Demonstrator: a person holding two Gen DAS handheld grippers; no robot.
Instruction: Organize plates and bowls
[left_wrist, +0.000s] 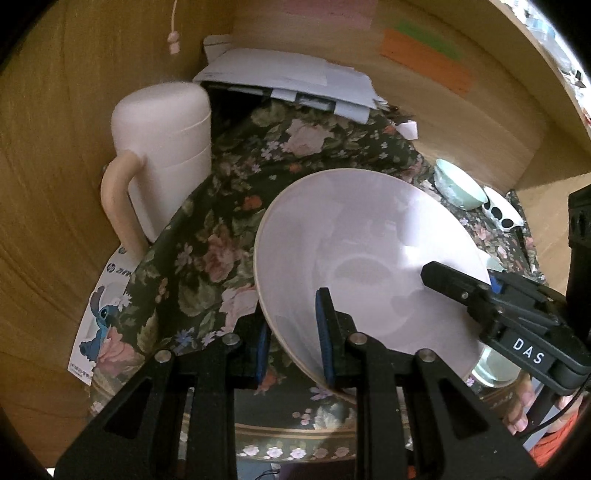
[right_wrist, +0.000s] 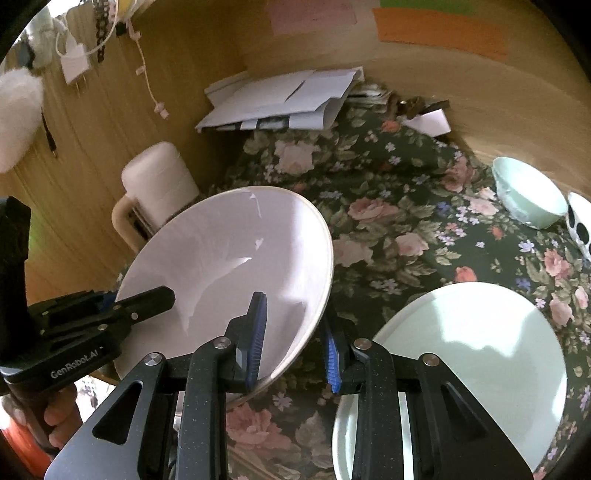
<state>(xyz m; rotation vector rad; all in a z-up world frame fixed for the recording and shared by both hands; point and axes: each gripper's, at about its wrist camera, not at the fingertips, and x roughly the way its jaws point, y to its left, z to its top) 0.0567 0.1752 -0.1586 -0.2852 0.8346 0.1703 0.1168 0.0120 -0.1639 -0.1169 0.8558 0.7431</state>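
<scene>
White bowl (left_wrist: 369, 258) tilted above the floral-clothed surface (right_wrist: 388, 229), both grippers' jaws pinching opposite rim sections, likely sharing its weight for carrying toward the pale-green plate (right_wrist: 480, 350).

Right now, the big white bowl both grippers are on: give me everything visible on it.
The large white bowl is wide, shallow and glossy, ceramic by the look, with a thin tan edge along its rim and a round flat base inside. It is empty and tilted. The left hand-held gripper is clamped on the rim at one side, one pad inside and one outside; the right hand-held gripper grips the opposite rim the same way. It sits over the floral cloth; whether it touches the cloth cannot be told.
</scene>
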